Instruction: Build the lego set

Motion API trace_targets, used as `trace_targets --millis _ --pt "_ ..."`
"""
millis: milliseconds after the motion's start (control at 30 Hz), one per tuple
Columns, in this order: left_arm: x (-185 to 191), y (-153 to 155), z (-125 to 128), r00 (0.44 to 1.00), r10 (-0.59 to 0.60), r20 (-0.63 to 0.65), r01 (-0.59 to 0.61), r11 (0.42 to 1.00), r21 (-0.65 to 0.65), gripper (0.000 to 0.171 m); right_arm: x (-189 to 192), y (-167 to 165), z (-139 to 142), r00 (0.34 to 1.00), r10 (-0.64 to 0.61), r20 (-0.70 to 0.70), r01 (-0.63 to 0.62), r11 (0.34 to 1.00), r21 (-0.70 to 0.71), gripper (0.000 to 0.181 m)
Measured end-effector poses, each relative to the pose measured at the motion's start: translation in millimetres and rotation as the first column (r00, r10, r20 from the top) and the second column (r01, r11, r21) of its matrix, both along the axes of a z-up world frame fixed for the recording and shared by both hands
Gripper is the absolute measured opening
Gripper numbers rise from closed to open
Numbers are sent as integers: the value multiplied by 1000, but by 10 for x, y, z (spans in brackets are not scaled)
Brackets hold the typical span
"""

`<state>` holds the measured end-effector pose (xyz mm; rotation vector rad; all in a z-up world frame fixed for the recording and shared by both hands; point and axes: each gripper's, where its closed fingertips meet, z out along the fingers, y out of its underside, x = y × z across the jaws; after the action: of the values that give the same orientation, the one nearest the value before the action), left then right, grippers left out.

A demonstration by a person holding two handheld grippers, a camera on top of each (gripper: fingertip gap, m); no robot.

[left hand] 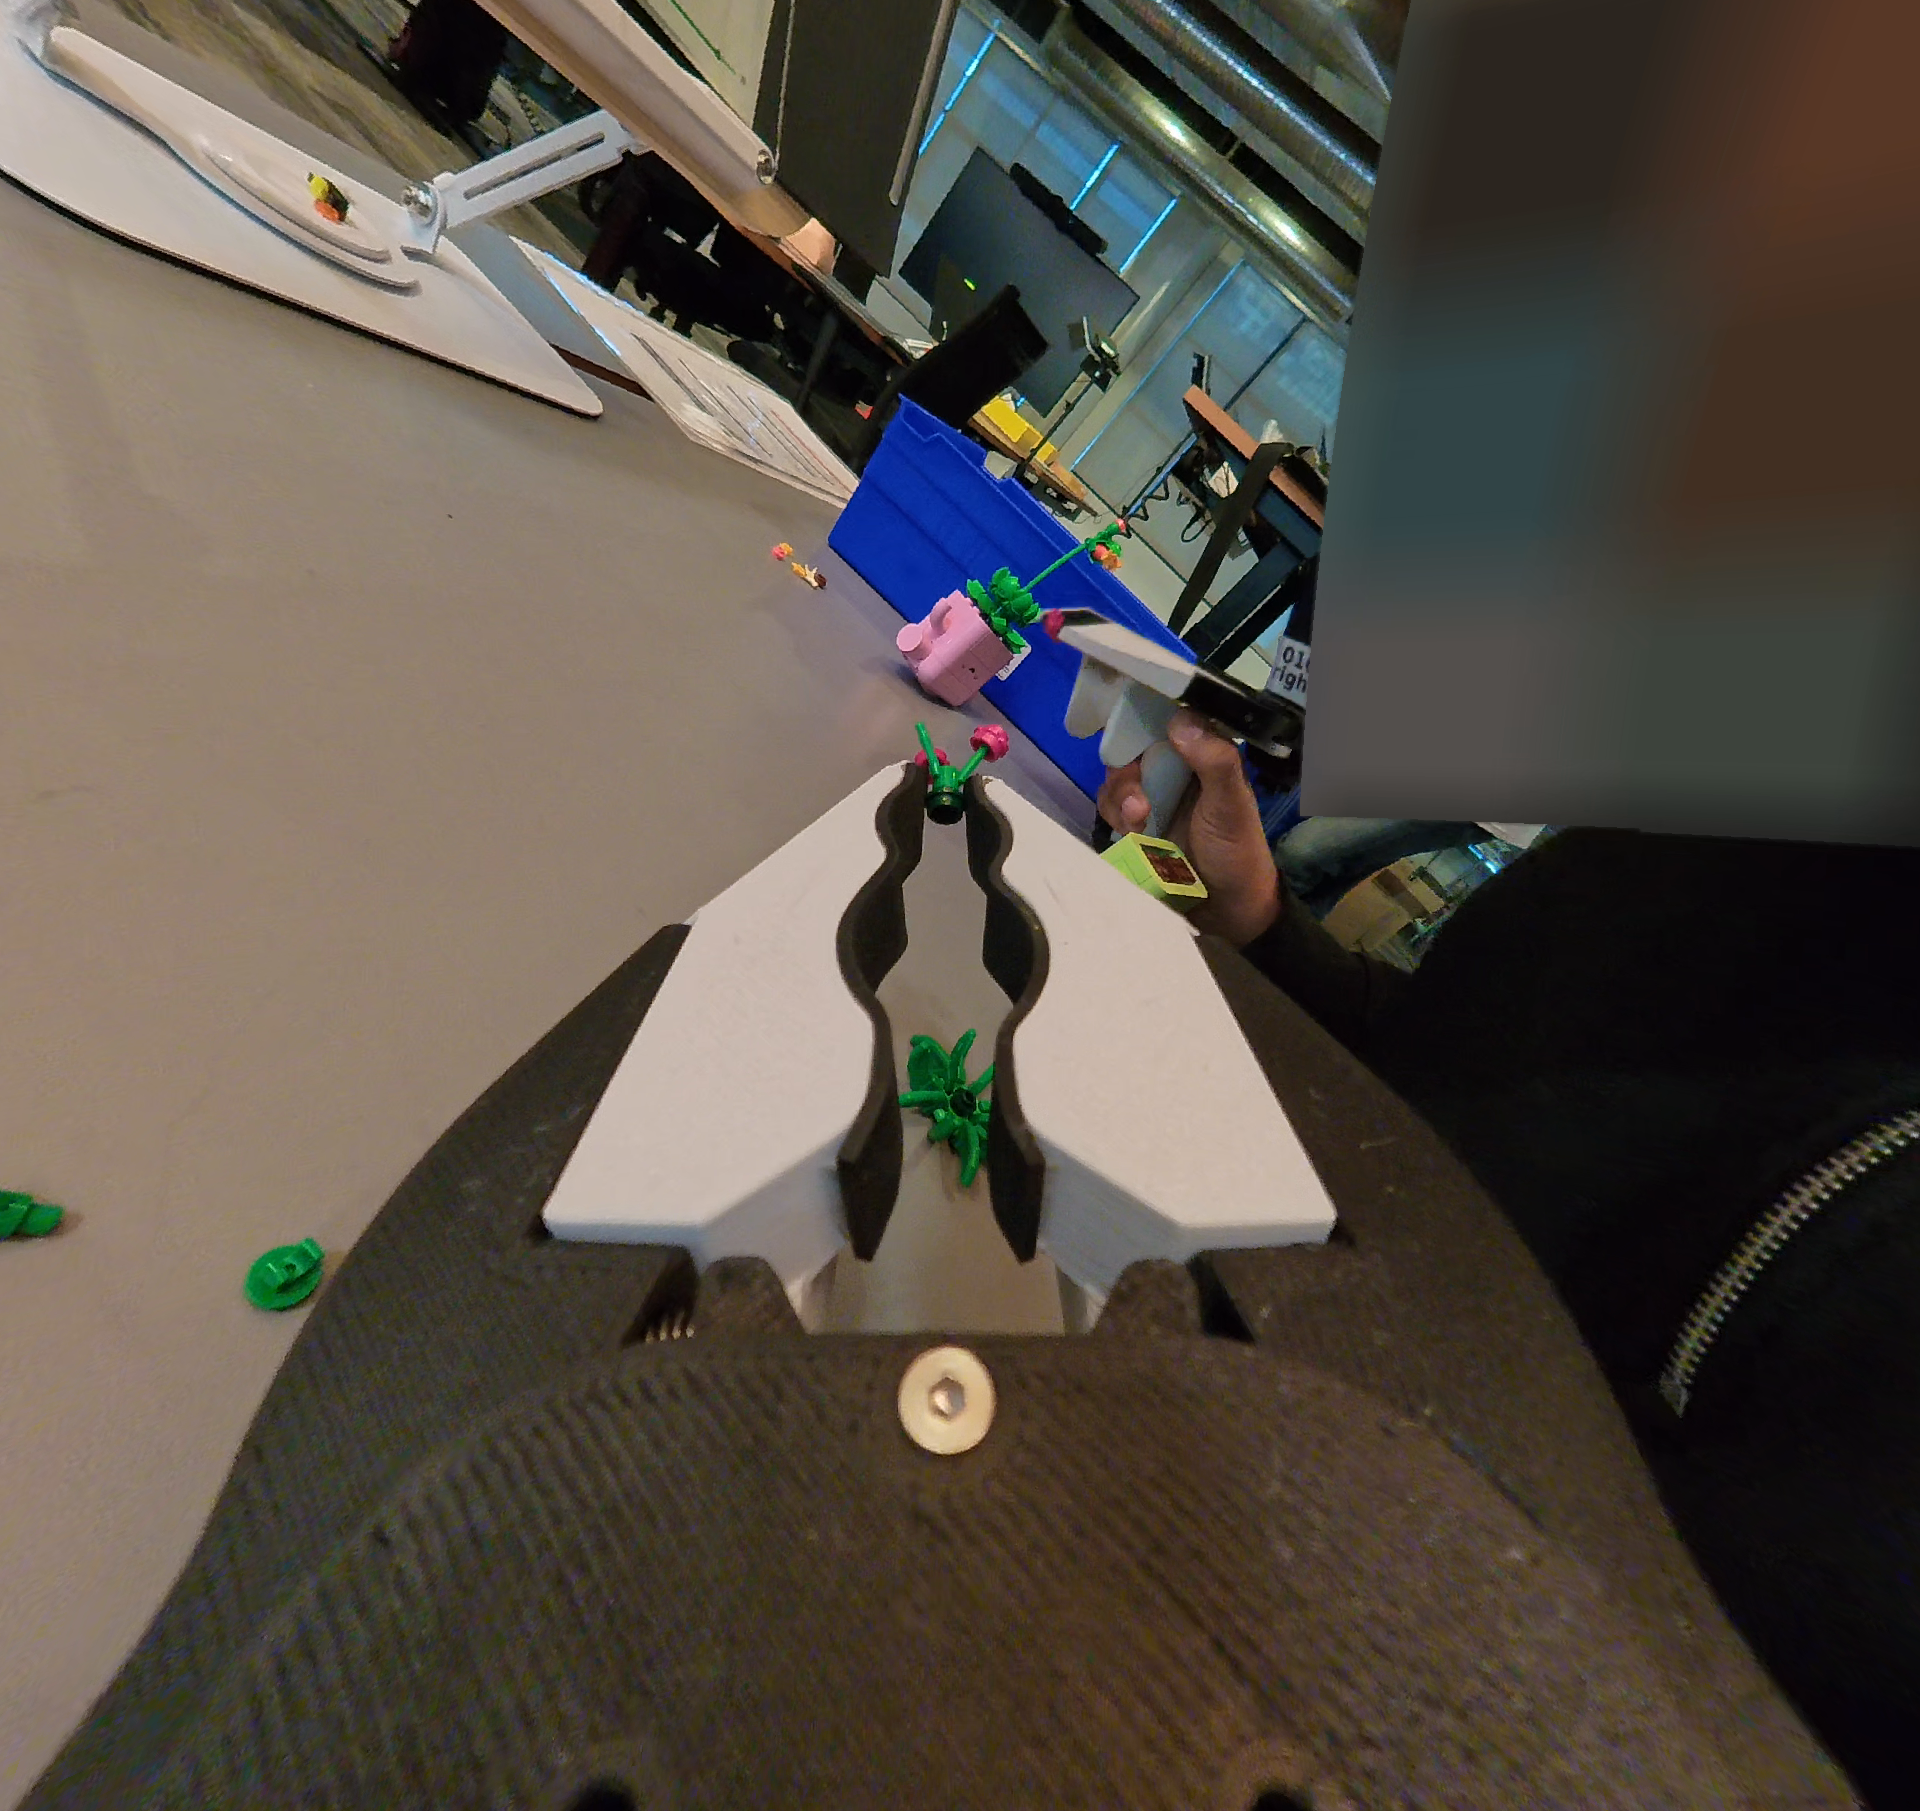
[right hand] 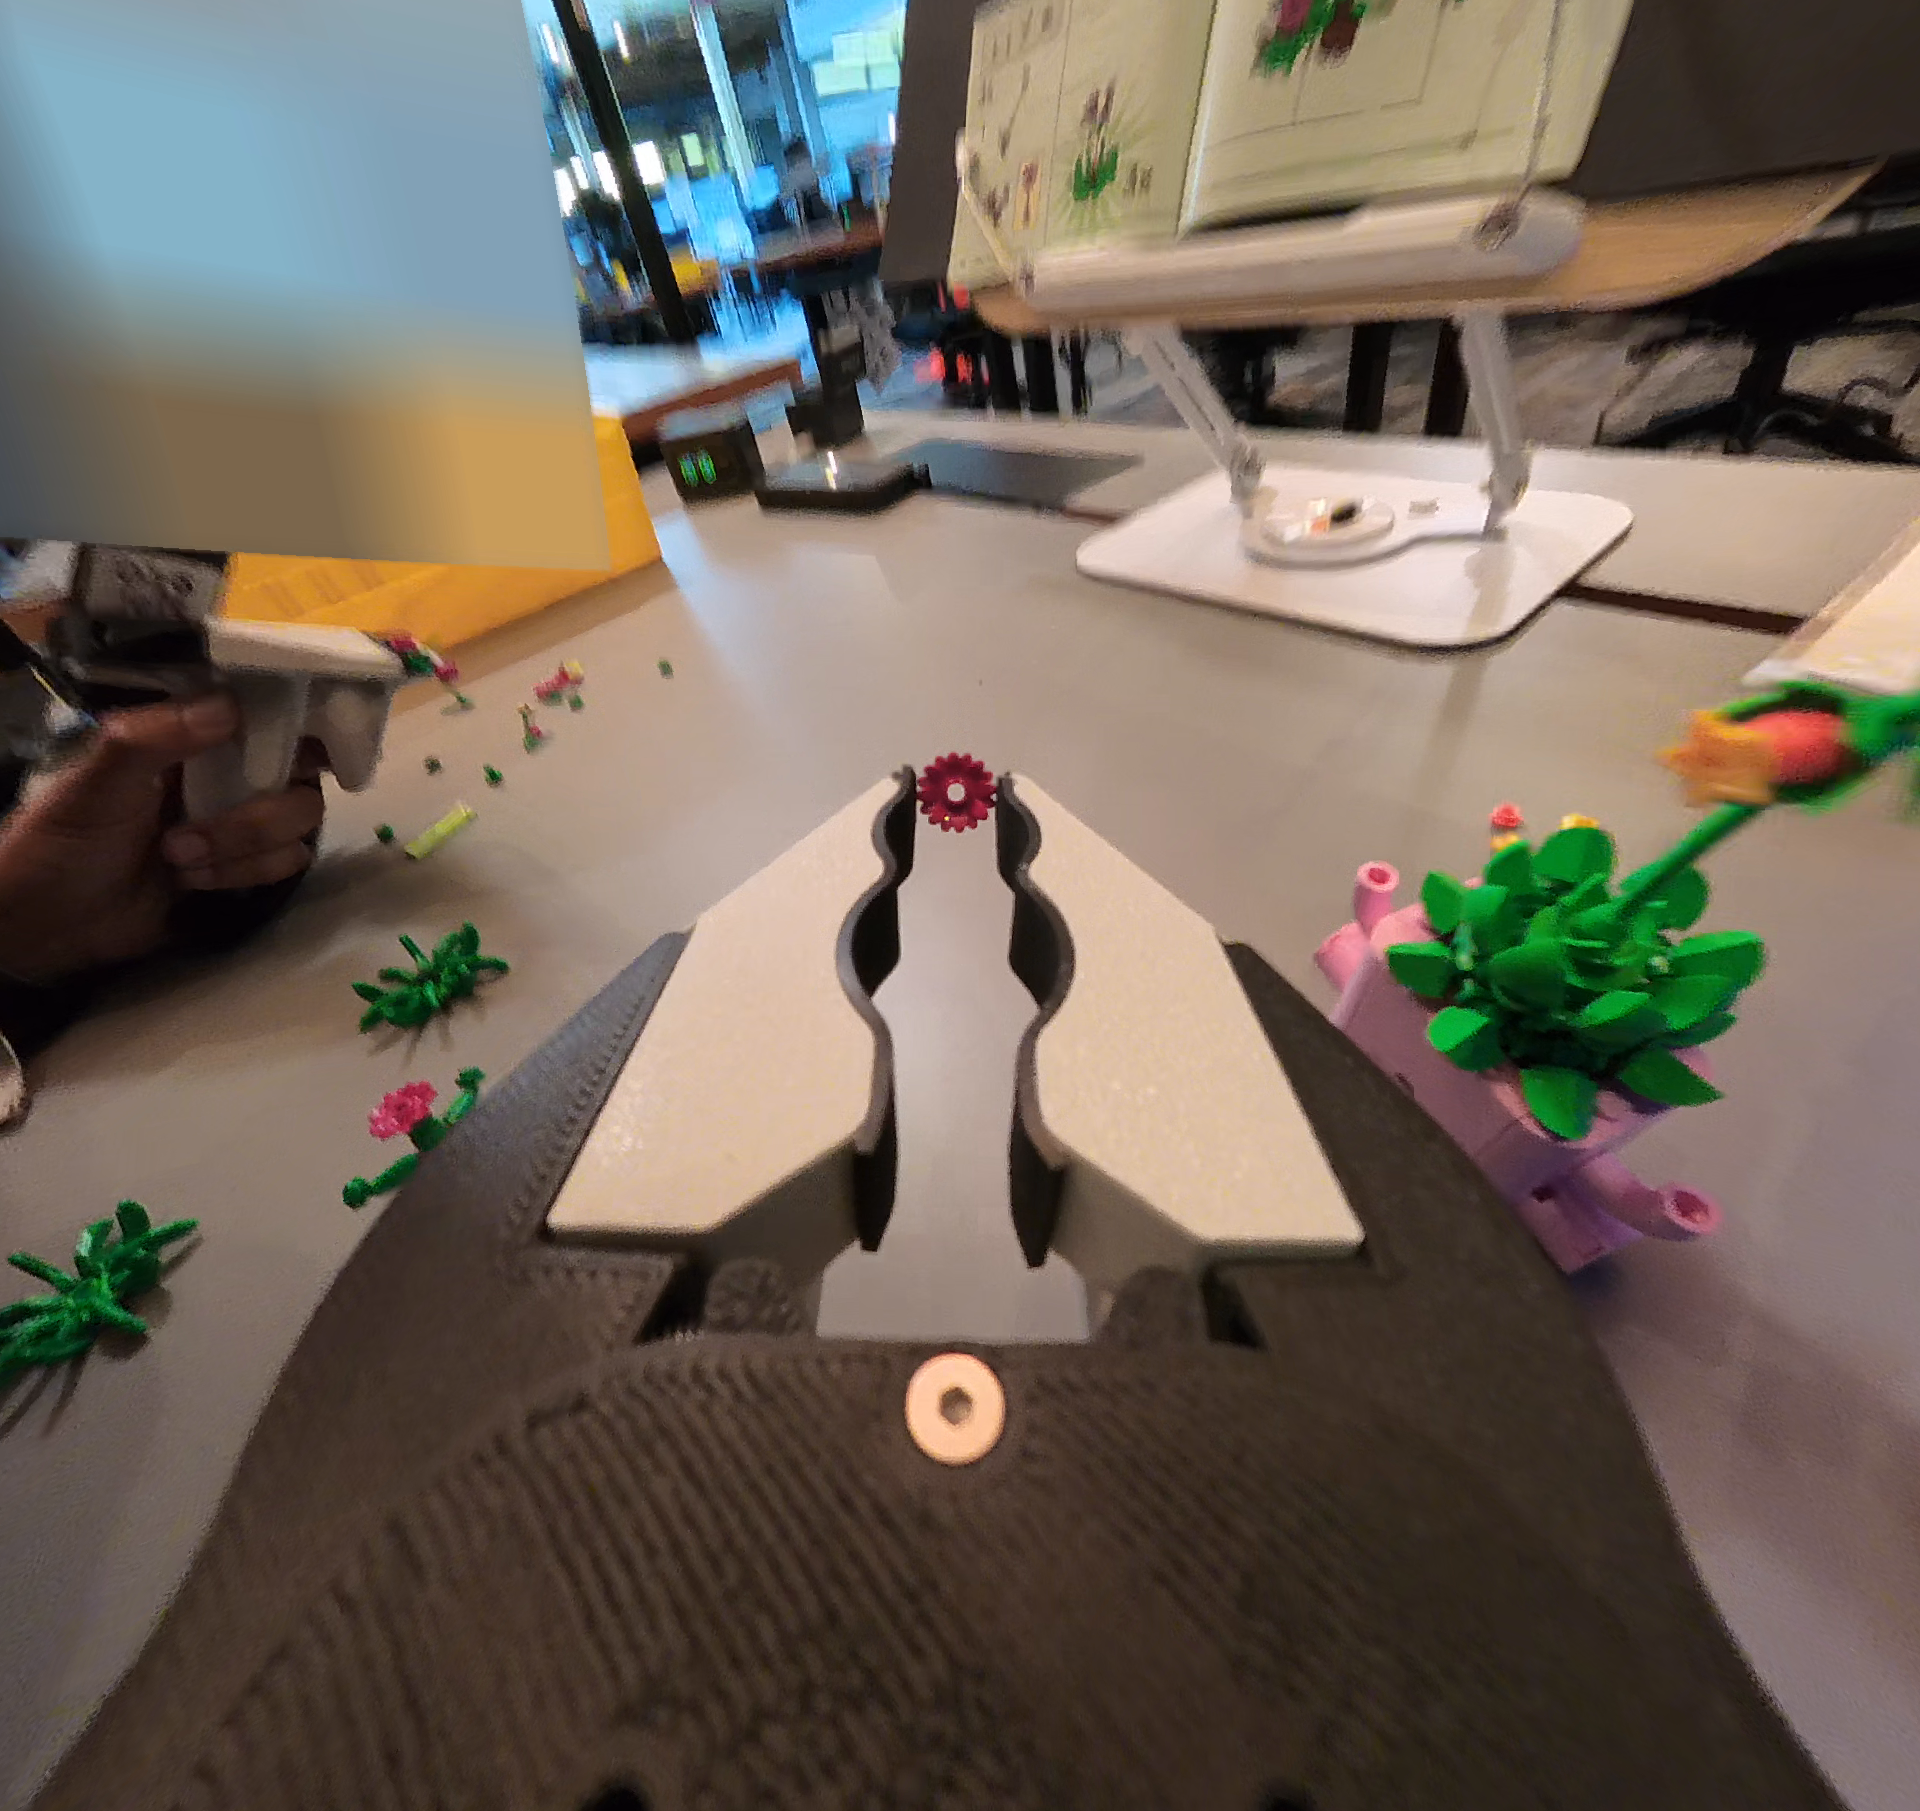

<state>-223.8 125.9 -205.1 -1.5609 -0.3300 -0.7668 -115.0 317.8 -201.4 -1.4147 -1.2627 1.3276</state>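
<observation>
My left gripper (left hand: 945, 793) is shut on a green stem piece with two pink flowers (left hand: 951, 762), held above the grey table. It also shows at the left of the right wrist view (right hand: 400, 660). My right gripper (right hand: 954, 793) is shut on a dark pink flower piece (right hand: 954, 791); it shows in the left wrist view (left hand: 1055, 623) beside the pink pot. The pink pot with green leaves and a long flower stem (right hand: 1558, 992) stands on the table at the right, also seen in the left wrist view (left hand: 961, 655). A green leaf piece (left hand: 951, 1096) lies on the table under my left jaws.
Loose green leaf pieces (right hand: 431, 987) and a pink flower stem (right hand: 410, 1127) lie at the left. A blue bin (left hand: 966, 535) stands behind the pot. A yellow bin (right hand: 436, 577) sits at the far left. An instruction booklet on a white stand (right hand: 1351, 556) is at the back. The grippers' ends are close to 25 centimeters from one another.
</observation>
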Motion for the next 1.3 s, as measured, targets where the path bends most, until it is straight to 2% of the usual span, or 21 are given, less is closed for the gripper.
trace_targets --millis 133,233,300,333,400,567,733,833,900,1000,1067,1167,1200,1300 --pt "-1 -4 7 1000 3 -2 -3 1000 5 4 -131 -169 -357 957 13 290 -60 986 153 13" --pt "13 -1 3 1000 1 -14 -1 1000 0 4 -145 -362 -688 849 45 527 -205 947 248 13" --pt "14 5 -3 1000 0 -16 -1 1000 -5 4 -151 -474 -831 776 69 627 -295 919 263 13" --pt "11 7 -5 1000 1 -14 -1 1000 -7 4 -165 -452 -863 753 37 656 -313 898 308 13" --pt "2 5 -2 1000 5 -12 -5 1000 -4 4 -213 -434 -876 737 10 676 -349 862 368 13" --pt "43 1 5 999 3 -51 -3 1000 -6 5 -250 -652 -934 667 189 721 -445 877 181 13" --pt "87 9 8 998 -6 -68 5 1000 -7 5 -250 -676 -938 648 219 730 -479 861 168 14" --pt "74 14 23 997 2 -73 -2 1000 -2 5 -255 -671 -897 656 208 725 -489 849 199 21" --pt "41 33 73 996 24 -82 -23 1000 11 5 -273 -658 -764 691 210 692 -477 851 219 22" --pt "26 172 243 987 41 -157 -37 999 28 5 -307 -641 -412 762 239 602 -444 869 218 21" --pt "33 372 382 970 30 -241 -21 999 37 5 -363 -593 -129 818 240 523 -410 881 236 21" --pt "-105 782 617 934 21 -357 2 998 63 5 -568 -427 398 919 172 355 -306 878 368 28" --pt "-230 926 696 914 48 -404 -20 997 75 5 -670 -387 618 950 150 275 -261 866 427 32" --pt "-787 1290 929 790 254 -557 -208 967 146 5 -1014 -327 1210 992 115 57 -126 804 581 32"
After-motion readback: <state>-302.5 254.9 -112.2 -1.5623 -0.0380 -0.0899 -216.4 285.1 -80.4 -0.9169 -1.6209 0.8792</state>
